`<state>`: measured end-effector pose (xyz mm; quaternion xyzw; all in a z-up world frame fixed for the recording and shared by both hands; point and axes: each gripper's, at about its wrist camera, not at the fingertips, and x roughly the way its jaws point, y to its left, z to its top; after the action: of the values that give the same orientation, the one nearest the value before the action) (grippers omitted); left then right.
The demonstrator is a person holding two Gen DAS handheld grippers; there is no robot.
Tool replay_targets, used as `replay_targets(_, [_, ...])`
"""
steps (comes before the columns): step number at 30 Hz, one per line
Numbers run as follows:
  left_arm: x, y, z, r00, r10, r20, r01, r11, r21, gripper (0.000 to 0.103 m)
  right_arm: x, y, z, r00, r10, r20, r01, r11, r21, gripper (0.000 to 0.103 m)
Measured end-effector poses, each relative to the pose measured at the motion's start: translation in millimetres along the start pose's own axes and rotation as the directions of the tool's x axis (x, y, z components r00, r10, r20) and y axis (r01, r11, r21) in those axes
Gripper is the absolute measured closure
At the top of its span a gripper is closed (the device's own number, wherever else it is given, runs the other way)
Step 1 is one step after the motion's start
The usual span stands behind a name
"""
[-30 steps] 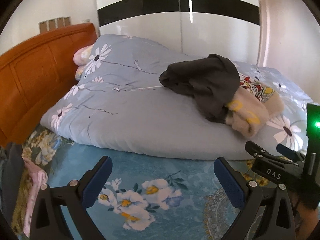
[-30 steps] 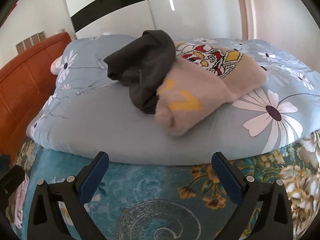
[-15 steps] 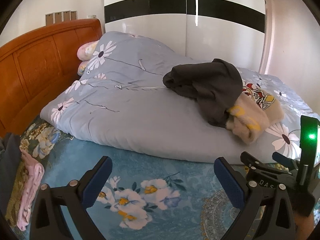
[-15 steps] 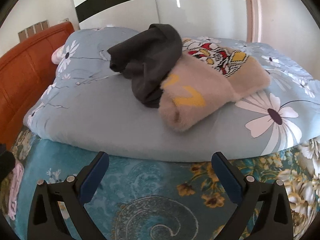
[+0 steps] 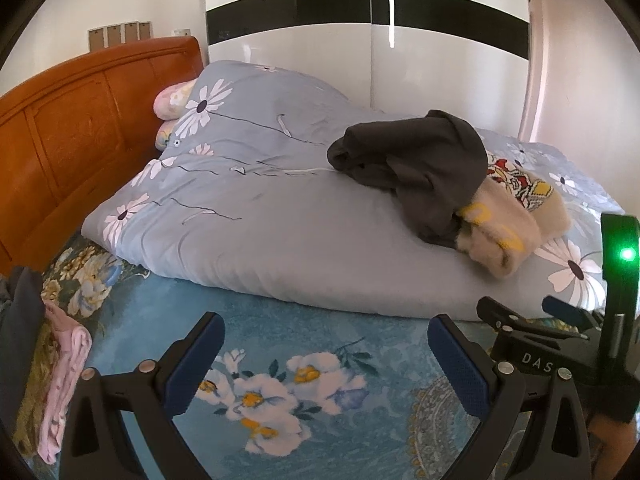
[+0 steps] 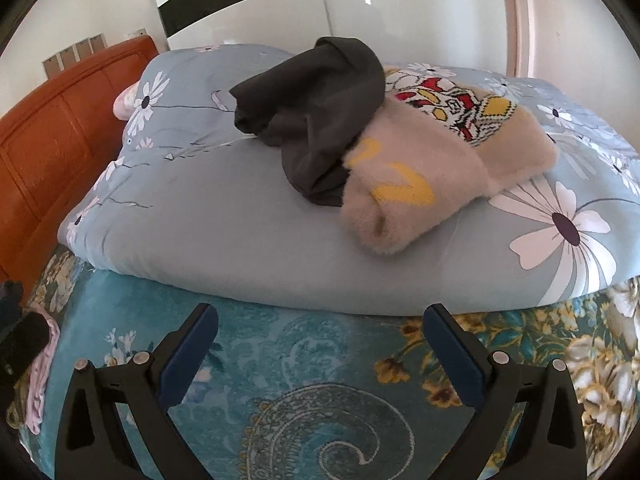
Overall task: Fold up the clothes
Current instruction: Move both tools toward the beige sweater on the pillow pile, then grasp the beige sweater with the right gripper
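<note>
A crumpled dark grey garment (image 5: pixel 416 168) (image 6: pixel 320 116) lies on top of the grey-blue flowered duvet (image 5: pixel 256 216) (image 6: pixel 224 216). It partly covers a fuzzy beige sweater (image 5: pixel 504 224) (image 6: pixel 432 168) with a red, white and yellow pattern. My left gripper (image 5: pixel 326 356) hangs open over the blue flowered bedsheet, well short of the clothes. My right gripper (image 6: pixel 320 344) is open too, nothing between its fingers, just in front of the duvet's edge. The right gripper's body (image 5: pixel 560 352) shows at the lower right of the left wrist view.
A pink cloth (image 5: pixel 64 364) and dark clothes (image 5: pixel 20 320) lie at the bed's left edge. The orange wooden headboard (image 5: pixel 76 128) stands at left, with pink pillows (image 5: pixel 172 100) under the duvet. A white wardrobe (image 5: pixel 360 40) with a black stripe backs the bed.
Both grippers have pulled back and risen a little from the duvet; the clothes look smaller and farther in the left wrist view. Both stay open. The clothes have not moved.
</note>
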<state>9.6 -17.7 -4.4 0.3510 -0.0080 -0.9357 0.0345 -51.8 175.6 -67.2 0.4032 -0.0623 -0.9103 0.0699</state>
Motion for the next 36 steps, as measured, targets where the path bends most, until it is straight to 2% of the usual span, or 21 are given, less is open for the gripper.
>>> replay_targets(11, [1.7,8.5,-1.7,1.0,-0.008,-0.004,0.008,1.0,-0.013,0.0,4.8,-0.4,0.9,1.0,0.011,-0.016,-0.01,1.0,0.014,0.001])
replay_targets(22, [7.2,11.6,-7.3,1.0,-0.021,-0.021,0.021,1.0,-0.019,0.0,13.7,-9.2,1.2,0.999,-0.012,-0.036,0.013,1.0,0.022,0.001])
replay_targets(25, [2.0,25.3,-19.3,0.997,-0.072,-0.038,0.068,0.994,-0.083,0.0,16.5,-12.3,2.7,1.0,-0.007,-0.031,0.008,1.0,0.023,0.001])
replay_targets(28, [-3.9,41.0,-32.7,0.99,-0.133,-0.054,0.123,0.98,-0.159,0.0,19.4,-30.5,12.0,0.996,-0.091,0.004,0.09,0.995,0.051,0.001])
replay_targets(30, [-9.6,47.7,-39.9,0.988,-0.147,-0.054,0.135,0.975,-0.178,0.0,25.8,-45.2,20.0,0.99,-0.138,0.014,0.137,0.988,0.074,0.001])
replay_targets(34, [-19.2,40.9,-41.6,0.994,-0.093,-0.052,0.087,0.991,-0.101,0.0,43.6,-52.3,36.9,0.985,-0.171,0.011,0.17,0.985,0.042,0.002])
replay_targets(36, [-24.6,39.8,-41.1,0.995,-0.087,-0.048,0.083,0.994,-0.071,0.0,49.1,-51.9,45.4,0.982,-0.187,0.02,0.186,0.982,0.034,0.012])
